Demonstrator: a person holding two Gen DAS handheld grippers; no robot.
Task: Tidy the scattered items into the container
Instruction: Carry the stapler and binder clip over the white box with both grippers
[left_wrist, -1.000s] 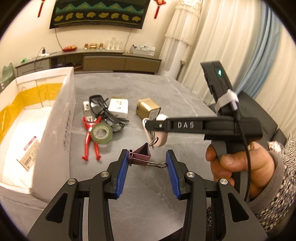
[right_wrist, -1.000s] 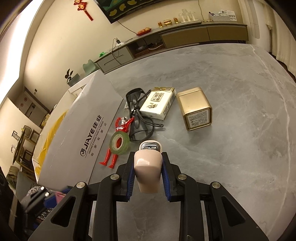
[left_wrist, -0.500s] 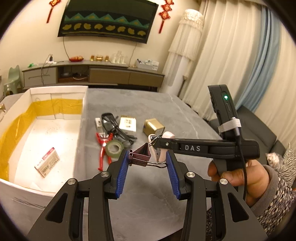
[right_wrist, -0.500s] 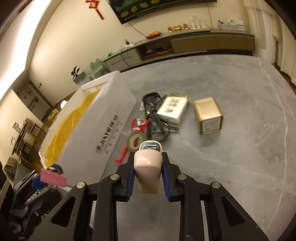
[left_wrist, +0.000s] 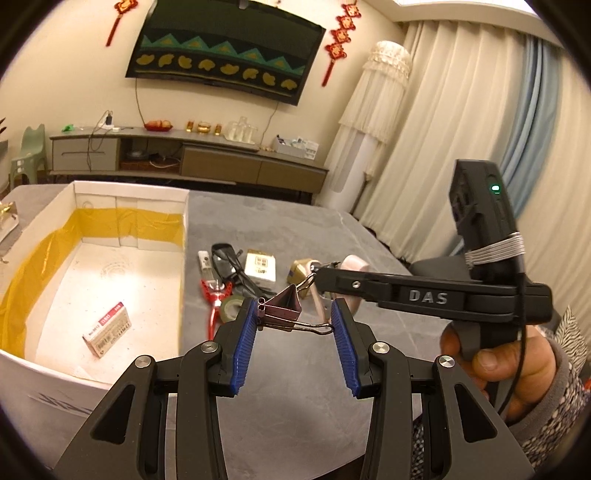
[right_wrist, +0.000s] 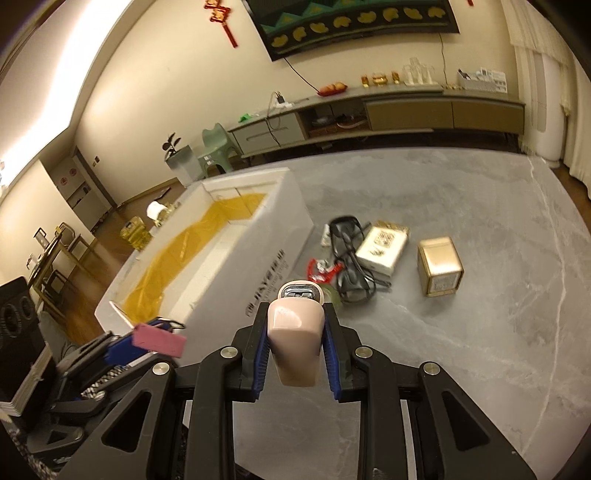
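My left gripper (left_wrist: 295, 325) is shut on a pink binder clip (left_wrist: 282, 306), held in the air above the grey table. My right gripper (right_wrist: 295, 332) is shut on a beige nail clipper case (right_wrist: 293, 336), also raised; it shows beside the left gripper in the left wrist view (left_wrist: 354, 266). The white box with yellow lining (left_wrist: 92, 258) stands to the left, with a small red-and-white packet (left_wrist: 107, 330) inside. The box also shows in the right wrist view (right_wrist: 236, 258). The left gripper with the clip (right_wrist: 159, 338) shows at lower left there.
On the table beside the box lie black glasses (right_wrist: 347, 251), a white packet (right_wrist: 382, 245), a gold tin (right_wrist: 439, 266), a green tape roll (left_wrist: 231, 308), a red figure (left_wrist: 214, 299) and a small white item (left_wrist: 205, 262). A sideboard (left_wrist: 184, 155) stands against the back wall.
Both grippers have risen well above the table with their objects held. The box interior has come into fuller view on the left.
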